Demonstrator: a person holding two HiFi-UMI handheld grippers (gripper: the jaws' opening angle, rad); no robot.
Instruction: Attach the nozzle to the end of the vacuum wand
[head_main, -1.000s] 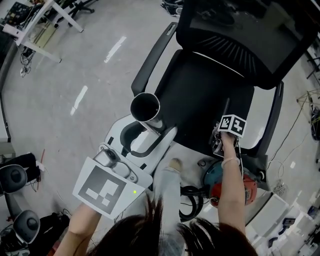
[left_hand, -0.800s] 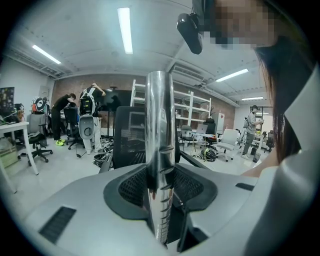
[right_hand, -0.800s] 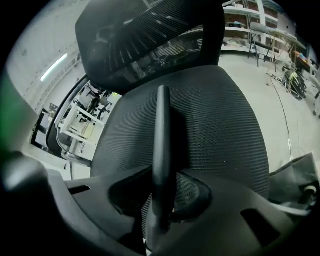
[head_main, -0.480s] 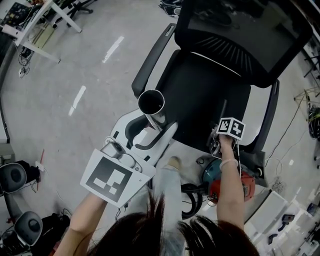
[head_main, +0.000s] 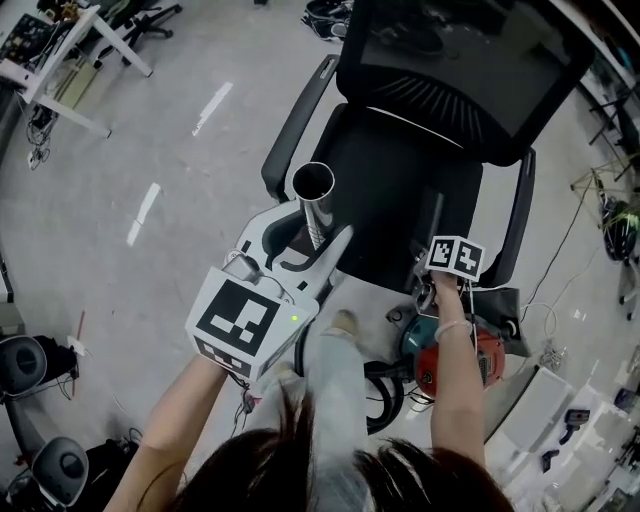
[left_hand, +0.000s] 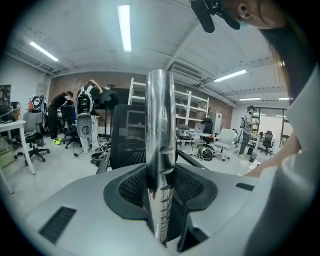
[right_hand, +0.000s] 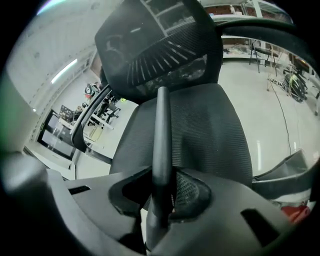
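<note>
**Head view and both gripper views.** Your left gripper (left_hand: 161, 187) is closed on the chrome vacuum wand (left_hand: 160, 125), both pads pressing its shaft. The tube rises out past the jaws, and from the head view its open mouth faces up toward you. Your right gripper (right_hand: 162, 195) pinches the slim black nozzle (right_hand: 161, 135) near one end. The rest of the nozzle reaches out over the seat of the office chair (head_main: 400, 190). The nozzle and the wand's mouth are well apart, with the chair seat between them, so the joint is not yet made.

**Hazards from this position.**
- **Misalignment.** The two parts point in different directions. If you bring them together before lining up their axes, the nozzle is likely to strike the rim and skid off instead of seating.
- **Wrong end.** The views don't show which end of the nozzle is the socket. If you offer the wrong end, it won't go on.
- **Slip in the jaws.** The wand is smooth and round. A push along its length may slide it back through the left pads, and the long nozzle, held near one end, may pivot in the right pads under a sideways load.
- **Drag from below.** The hose (head_main: 385, 395) and vacuum body (head_main: 455, 360) sit on the floor (head_main: 150, 120) by your legs. A taut hose could pull the wand off line.
- **Poor contrast.** The black nozzle is hard to see against the black seat from the head view, so judge its tip from the right gripper view.
</note>
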